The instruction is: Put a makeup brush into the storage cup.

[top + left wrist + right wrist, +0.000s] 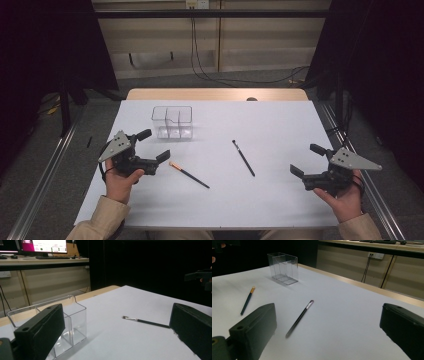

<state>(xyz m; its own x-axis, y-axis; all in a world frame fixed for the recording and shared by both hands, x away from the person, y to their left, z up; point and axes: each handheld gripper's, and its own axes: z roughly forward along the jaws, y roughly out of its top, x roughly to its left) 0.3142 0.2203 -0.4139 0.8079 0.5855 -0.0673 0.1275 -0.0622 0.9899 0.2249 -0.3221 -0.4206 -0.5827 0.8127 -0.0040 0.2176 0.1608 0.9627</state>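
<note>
The left claw (117,337) is held wide open over the white worktop (140,302); a clear box (75,320) is seen beside one jaw, a thin brush (146,321) near the other.

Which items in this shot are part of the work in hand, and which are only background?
Part of the work:
- orange-tipped brush, lying nearest the left gripper
- dark-tipped brush, lying left of the right gripper
- clear compartment holder, standing upright and empty
- both grippers, open, holding nothing

Background:
- cables on the floor beyond the table
- monitor on a desk
</note>
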